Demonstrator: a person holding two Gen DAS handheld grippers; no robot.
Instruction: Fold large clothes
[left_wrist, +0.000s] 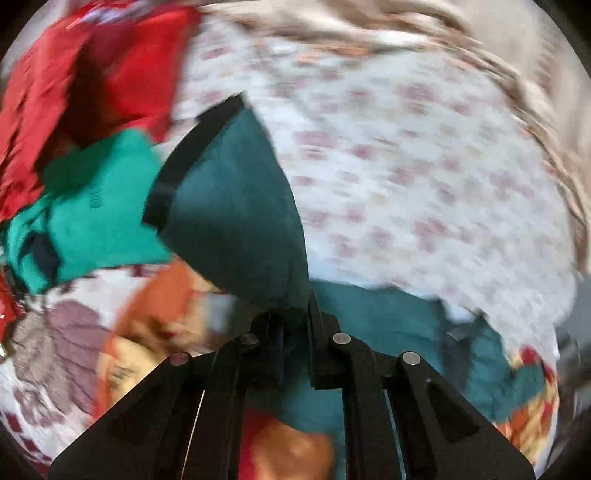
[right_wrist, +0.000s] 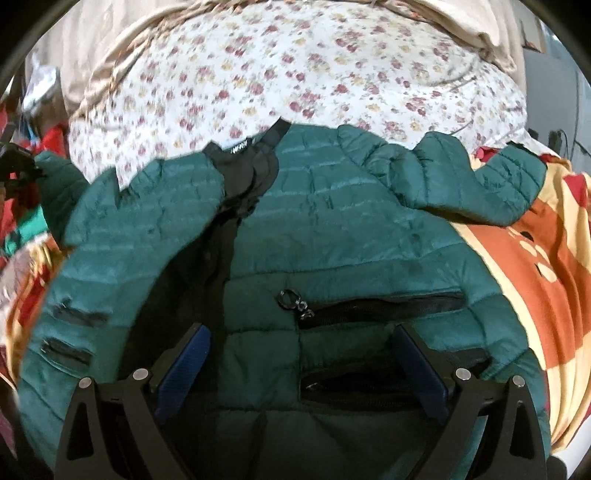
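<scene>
With its jaws pinched tight on a fold of dark teal cloth, the left gripper (left_wrist: 295, 314) holds what looks like a sleeve end of the jacket (right_wrist: 332, 236), the black-trimmed cuff (left_wrist: 192, 155) fanning up toward the middle of the left wrist view. That whole view is smeared with blur, so finer detail of the grip cannot be made out. To do this step well, I would say the sleeve should be carried across the body in one low, smooth sweep and laid flat over the chest, not dropped in a heap; the padded fabric looks slippery and springy, so the pinch needs to stay deep on the cuff until the cloth rests.

Lower in the right wrist view, the right gripper (right_wrist: 295, 369) stands wide, its blue pads (right_wrist: 184, 365) either side of the jacket's lower front, gripping nothing. It seems well placed to press down and pin the hem while the sleeve comes over.

Spread on the bed with its front up, the jacket fills the middle of that view: quilted teal, black collar (right_wrist: 251, 166) toward the top, a zipped pocket (right_wrist: 380, 306) just above the pads, one sleeve bunched at the upper right. Beyond it lies a flowered sheet (right_wrist: 295, 74), with an orange patterned blanket (right_wrist: 535, 251) at the right. Red and green clothes (left_wrist: 92, 147) are heaped at the left of the left wrist view.
</scene>
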